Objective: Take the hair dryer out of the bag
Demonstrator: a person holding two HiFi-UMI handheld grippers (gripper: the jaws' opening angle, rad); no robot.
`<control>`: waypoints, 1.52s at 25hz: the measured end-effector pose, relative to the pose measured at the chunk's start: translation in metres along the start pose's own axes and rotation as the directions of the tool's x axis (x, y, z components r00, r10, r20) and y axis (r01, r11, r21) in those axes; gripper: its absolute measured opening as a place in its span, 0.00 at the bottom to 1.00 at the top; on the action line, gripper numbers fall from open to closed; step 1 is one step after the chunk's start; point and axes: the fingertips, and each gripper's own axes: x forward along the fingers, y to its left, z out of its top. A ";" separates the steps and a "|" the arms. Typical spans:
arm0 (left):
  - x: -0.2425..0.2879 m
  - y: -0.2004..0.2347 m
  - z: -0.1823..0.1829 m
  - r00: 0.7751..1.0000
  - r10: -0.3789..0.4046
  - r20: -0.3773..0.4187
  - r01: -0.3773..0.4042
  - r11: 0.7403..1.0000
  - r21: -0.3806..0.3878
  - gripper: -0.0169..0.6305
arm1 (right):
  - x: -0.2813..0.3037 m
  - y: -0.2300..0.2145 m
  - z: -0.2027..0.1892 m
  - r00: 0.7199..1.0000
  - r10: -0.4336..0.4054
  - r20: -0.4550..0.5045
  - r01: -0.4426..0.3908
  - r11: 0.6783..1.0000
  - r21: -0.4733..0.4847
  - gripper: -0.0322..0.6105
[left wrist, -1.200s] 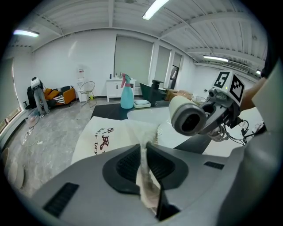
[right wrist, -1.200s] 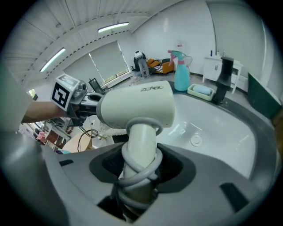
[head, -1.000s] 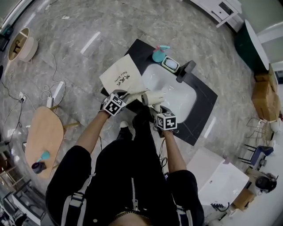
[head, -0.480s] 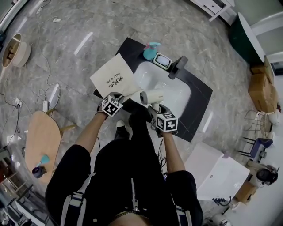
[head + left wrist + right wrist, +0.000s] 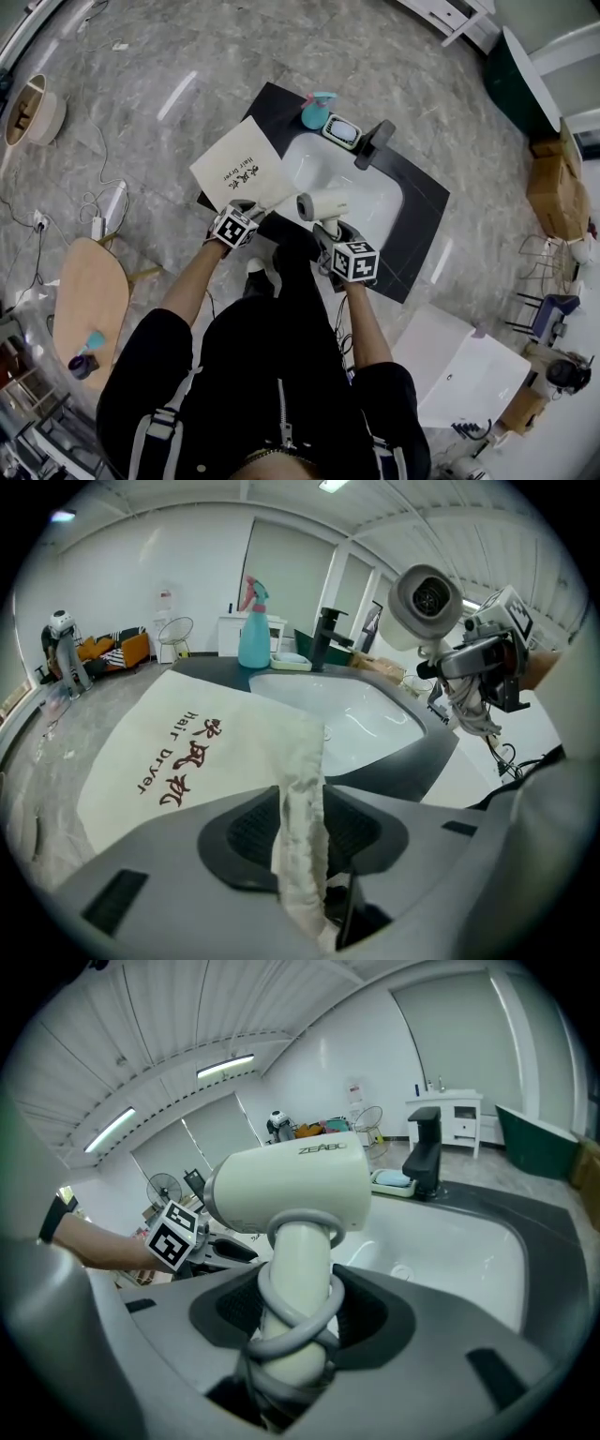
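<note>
Cream plastic hair dryer [image 5: 319, 203] sits clear of the flat beige cloth bag [image 5: 234, 169], above the white sink [image 5: 375, 202]. Right gripper [image 5: 328, 228] clamps its cord-wrapped handle, which runs along the jaws. The barrel lies crosswise, one round end toward the left gripper [image 5: 253, 204]. Left jaws have just been opening, with the slack bag neck between them.

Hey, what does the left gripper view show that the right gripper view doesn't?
Only the left gripper view: the cream bag lying on the counter, its bunched edge between the pads of the left claw, which have just been opening, and the blue spray bottle. Only the right gripper view: the right claw shut on the hair dryer by its cord-wrapped handle, and the left claw's marker cube. Both: the hair dryer, the white sink and the black faucet.
</note>
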 end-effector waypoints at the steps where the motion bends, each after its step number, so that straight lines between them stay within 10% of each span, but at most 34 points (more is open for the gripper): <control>1: -0.004 0.000 0.004 1.000 0.004 0.020 -0.004 1.000 0.001 0.25 | 0.000 0.000 0.002 1.000 0.002 0.008 -0.002 1.000 0.000 0.38; 12: -0.076 0.008 0.061 0.959 0.100 0.265 -0.106 0.994 0.008 0.25 | -0.014 0.014 0.036 0.990 0.012 0.144 -0.006 0.999 -0.039 0.38; 38: -0.237 0.018 0.132 0.774 0.232 0.589 -0.262 0.964 -0.035 0.08 | -0.090 0.057 0.134 0.890 -0.007 0.456 0.094 0.981 -0.169 0.38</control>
